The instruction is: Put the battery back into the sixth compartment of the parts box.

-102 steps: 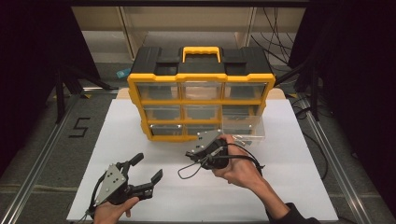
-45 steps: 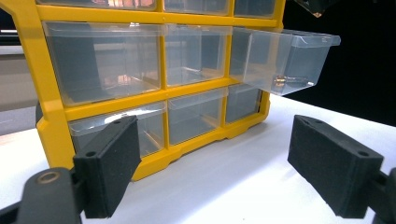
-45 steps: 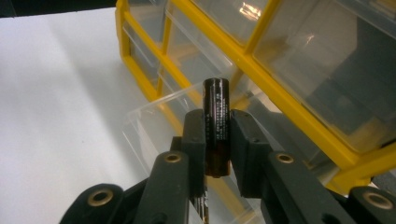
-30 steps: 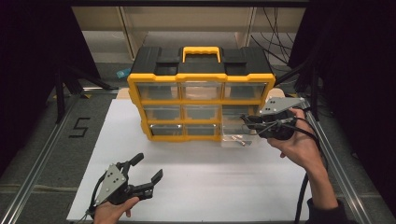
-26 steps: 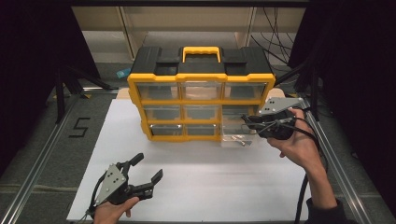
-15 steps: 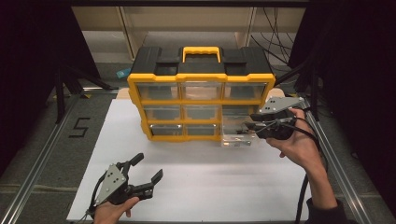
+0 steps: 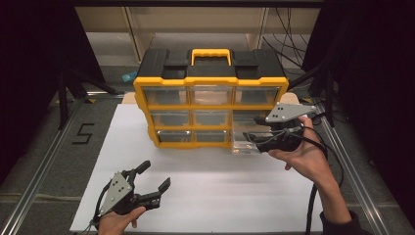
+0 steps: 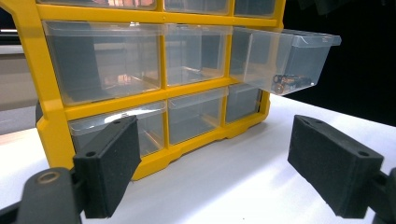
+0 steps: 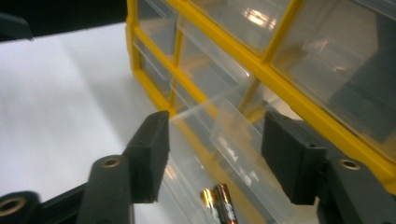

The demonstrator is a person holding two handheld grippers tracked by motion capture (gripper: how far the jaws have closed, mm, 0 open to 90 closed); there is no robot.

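Observation:
A yellow and black organizer (image 7: 210,93) with clear drawers stands at the back of the white board. Its right middle drawer (image 7: 243,145) is pulled out, with batteries (image 9: 217,203) lying in it. My right gripper (image 7: 252,137) hovers over that drawer, pointing left. Its jaws have just been opening and stand apart with nothing pressed between them; the batteries lie below the gap. In the right gripper view the right gripper (image 9: 217,140) faces the organizer's frame (image 9: 280,88). My left gripper (image 7: 155,175) rests open near the board's front left and points at the organizer (image 8: 51,126), the pulled-out drawer (image 8: 299,51) and the batteries (image 8: 288,80).
The white board (image 7: 220,186) lies on a grey table with metal rails (image 7: 34,186) along both sides. A black "5" (image 7: 82,133) is marked left of the board. Cables (image 7: 313,196) trail from the right gripper. Dark curtains flank the table.
The right hand went from the organizer's front centre to the pulled-out drawer on the right, then held almost still there. The left gripper has not moved.

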